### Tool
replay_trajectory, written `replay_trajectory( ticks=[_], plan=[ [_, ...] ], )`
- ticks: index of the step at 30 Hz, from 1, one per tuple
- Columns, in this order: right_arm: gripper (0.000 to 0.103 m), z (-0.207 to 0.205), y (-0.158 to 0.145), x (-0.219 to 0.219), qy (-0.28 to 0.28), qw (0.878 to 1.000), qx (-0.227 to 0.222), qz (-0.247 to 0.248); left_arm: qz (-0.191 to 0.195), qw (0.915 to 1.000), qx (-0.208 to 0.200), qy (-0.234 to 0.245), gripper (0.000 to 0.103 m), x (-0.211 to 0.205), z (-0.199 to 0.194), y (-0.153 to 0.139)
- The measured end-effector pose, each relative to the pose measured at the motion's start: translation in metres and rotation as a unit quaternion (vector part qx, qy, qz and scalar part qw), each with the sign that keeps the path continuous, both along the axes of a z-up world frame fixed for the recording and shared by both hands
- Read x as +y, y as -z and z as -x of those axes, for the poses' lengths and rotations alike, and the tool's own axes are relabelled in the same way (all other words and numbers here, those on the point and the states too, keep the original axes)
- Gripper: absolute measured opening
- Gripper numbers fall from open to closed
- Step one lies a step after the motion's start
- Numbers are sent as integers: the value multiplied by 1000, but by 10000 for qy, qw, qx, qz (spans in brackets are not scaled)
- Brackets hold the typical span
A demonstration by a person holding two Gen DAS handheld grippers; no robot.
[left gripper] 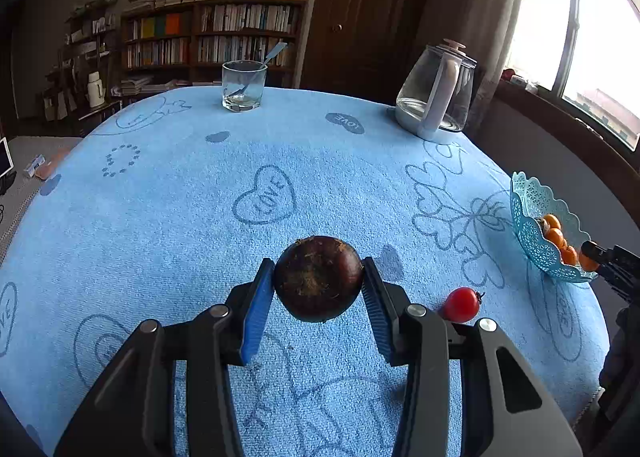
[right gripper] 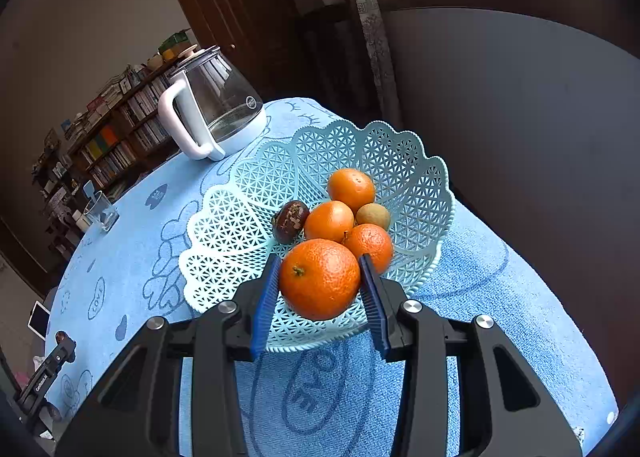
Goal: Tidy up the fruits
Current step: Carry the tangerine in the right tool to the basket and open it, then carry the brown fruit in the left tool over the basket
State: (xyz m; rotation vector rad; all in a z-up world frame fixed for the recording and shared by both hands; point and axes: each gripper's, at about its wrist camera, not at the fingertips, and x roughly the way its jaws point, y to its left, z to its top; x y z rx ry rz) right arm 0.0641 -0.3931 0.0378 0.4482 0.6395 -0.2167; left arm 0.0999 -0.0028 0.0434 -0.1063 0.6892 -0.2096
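My left gripper (left gripper: 318, 279) is shut on a dark purple round fruit (left gripper: 318, 279), held just above the blue tablecloth (left gripper: 200, 225). A small red tomato (left gripper: 461, 304) lies on the cloth to its right. My right gripper (right gripper: 320, 279) is shut on an orange (right gripper: 320, 279) over the near rim of the light-blue lattice basket (right gripper: 240, 225). The basket holds three more oranges (right gripper: 329, 220), a kiwi (right gripper: 373, 215) and a dark purple fruit (right gripper: 290, 221). The basket also shows at the right edge of the left wrist view (left gripper: 532, 213), with the right gripper beside it.
A glass cup (left gripper: 243, 85) with a blue spoon stands at the table's far side. A glass kettle (left gripper: 438, 97) with a white handle stands at the far right, behind the basket in the right wrist view (right gripper: 212, 105). Bookshelves (left gripper: 208, 37) lie beyond the table.
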Motion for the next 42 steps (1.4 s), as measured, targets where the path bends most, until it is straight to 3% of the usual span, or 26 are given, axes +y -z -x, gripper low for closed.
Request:
replay_trajectory(
  ticks=[6, 21, 42],
  plan=[
    [48, 5, -5, -4, 128, 9998, -129, -24, -3, 10000, -3, 3, 44, 0, 0, 0],
    [48, 17, -14, -12, 238, 9991, -347, 49, -37, 10000, -32, 73, 44, -6, 1, -1],
    [55, 36, -11, -34, 414, 9979, -417, 284, -219, 9968, -196, 747, 44, -56, 10, -29]
  ],
)
